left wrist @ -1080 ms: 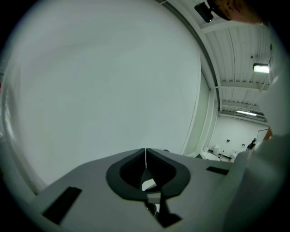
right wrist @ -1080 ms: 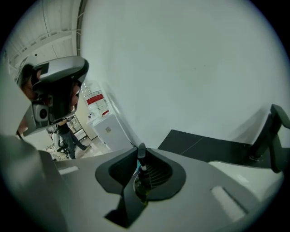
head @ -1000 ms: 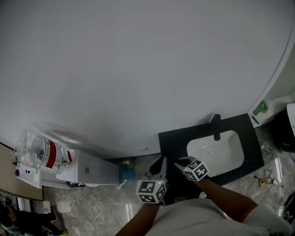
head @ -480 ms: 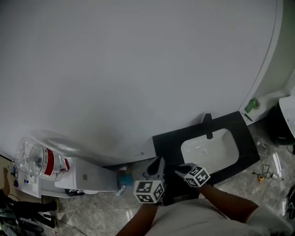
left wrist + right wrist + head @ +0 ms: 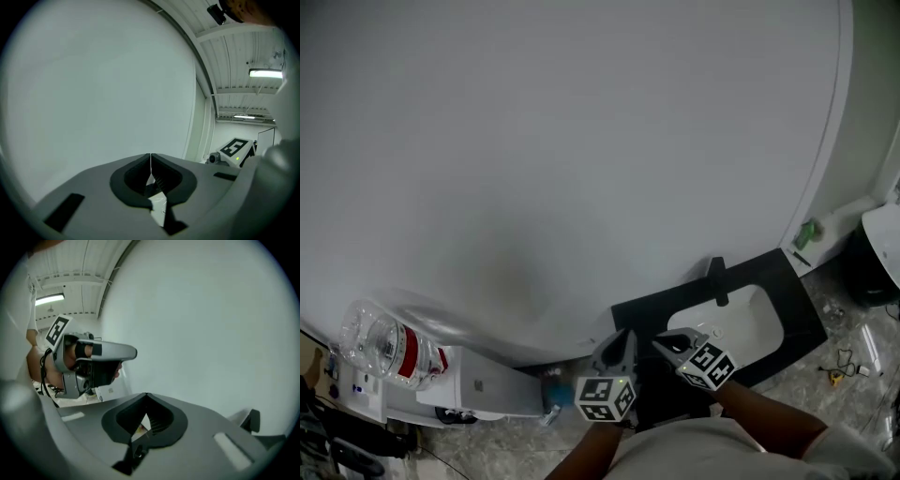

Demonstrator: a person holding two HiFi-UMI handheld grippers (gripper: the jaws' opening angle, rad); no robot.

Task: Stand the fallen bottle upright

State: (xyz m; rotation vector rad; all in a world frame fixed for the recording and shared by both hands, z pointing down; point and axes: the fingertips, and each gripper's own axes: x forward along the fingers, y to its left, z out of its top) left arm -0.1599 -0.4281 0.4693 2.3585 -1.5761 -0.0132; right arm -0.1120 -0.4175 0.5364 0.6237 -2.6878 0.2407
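Observation:
A small green bottle sits far off at the right end of the black counter; it is too small to tell whether it stands or lies. Both grippers are held up in front of the white wall, side by side, low in the head view. My left gripper is shut with nothing between its jaws, which meet at their tips in the left gripper view. My right gripper is also shut and empty, as the right gripper view shows. Neither gripper is near the bottle.
A white basin with a black tap is set in the counter. At the left, a white water dispenser carries a large clear jug with a red label. A blue object lies on the marble floor.
Both grippers have risen towards the wall. The head view has shifted, so the basin, the counter and the green bottle have slid to the left in the picture.

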